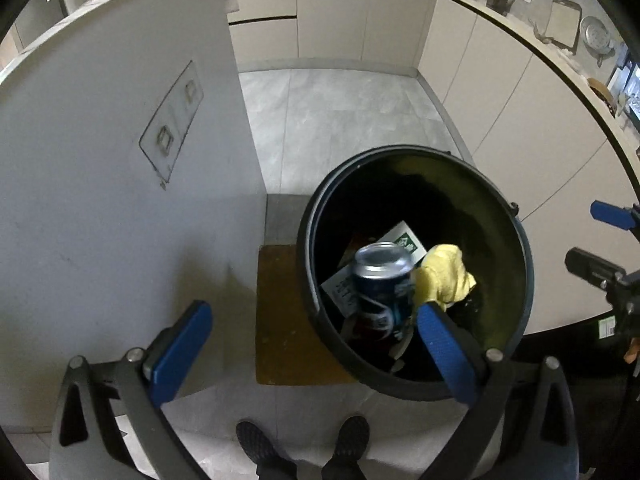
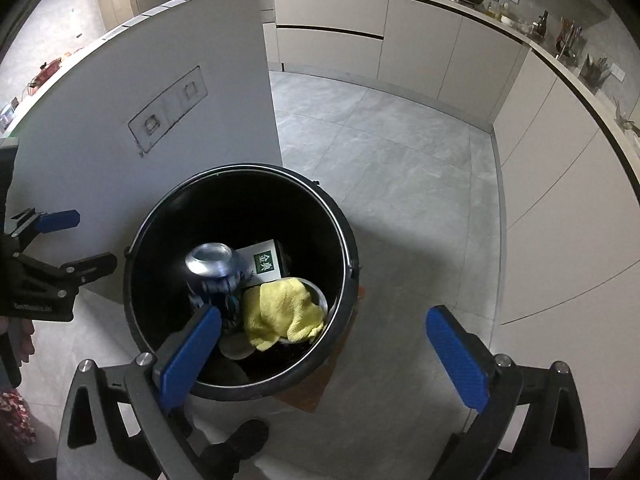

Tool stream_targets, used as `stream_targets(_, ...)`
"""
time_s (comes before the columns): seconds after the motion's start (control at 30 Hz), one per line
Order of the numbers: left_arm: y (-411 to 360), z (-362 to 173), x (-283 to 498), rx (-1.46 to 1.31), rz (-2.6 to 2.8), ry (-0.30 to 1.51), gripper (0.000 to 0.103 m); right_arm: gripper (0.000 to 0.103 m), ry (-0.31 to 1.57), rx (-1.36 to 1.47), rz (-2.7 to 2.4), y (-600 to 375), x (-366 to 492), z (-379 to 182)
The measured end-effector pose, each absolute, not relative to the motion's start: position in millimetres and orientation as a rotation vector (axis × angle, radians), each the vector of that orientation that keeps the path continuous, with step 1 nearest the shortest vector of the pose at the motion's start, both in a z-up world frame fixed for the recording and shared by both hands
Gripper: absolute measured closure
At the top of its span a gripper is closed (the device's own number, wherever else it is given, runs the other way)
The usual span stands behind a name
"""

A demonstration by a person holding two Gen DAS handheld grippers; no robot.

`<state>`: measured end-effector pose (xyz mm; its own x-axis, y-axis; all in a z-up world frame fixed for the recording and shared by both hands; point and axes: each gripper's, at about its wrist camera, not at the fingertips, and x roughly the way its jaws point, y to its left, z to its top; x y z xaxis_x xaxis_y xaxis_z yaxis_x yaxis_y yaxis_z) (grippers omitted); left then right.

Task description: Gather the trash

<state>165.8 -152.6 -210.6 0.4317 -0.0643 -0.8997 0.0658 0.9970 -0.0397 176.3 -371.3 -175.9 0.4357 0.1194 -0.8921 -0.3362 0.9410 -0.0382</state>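
In the lower centre of both views sits a black bin (image 2: 348,248) holding a blurred, possibly falling blue can (image 1: 384,288), yellow cloth (image 2: 280,312) and green-white carton (image 2: 266,264); left gripper (image 1: 316,344) and right gripper (image 2: 324,356) gape wide, empty.

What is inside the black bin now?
Inside the black bin are a blue soda can, a yellow cloth and a white-and-green carton. The cloth covers most of a metal dish; the dark bottom is hidden.

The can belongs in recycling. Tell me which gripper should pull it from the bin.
Left, probably. The left gripper is open with the can inside its span in the bin. The right gripper faces the yellow cloth instead.
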Motion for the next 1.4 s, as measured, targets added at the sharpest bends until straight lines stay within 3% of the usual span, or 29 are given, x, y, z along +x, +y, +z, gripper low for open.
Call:
stream_targets(0.7,-146.5,-164.1,141.5,0.011,-0.115,1.064,0.000,0.000,1.059,-0.195,0.249,-370.2,140.7,-145.5)
stream_targets(1.4,-90.3,-15.6,37.3,-0.068,-0.213,0.833,0.000,0.000,0.867,-0.052,0.074,-301.4,8.9,2.4)
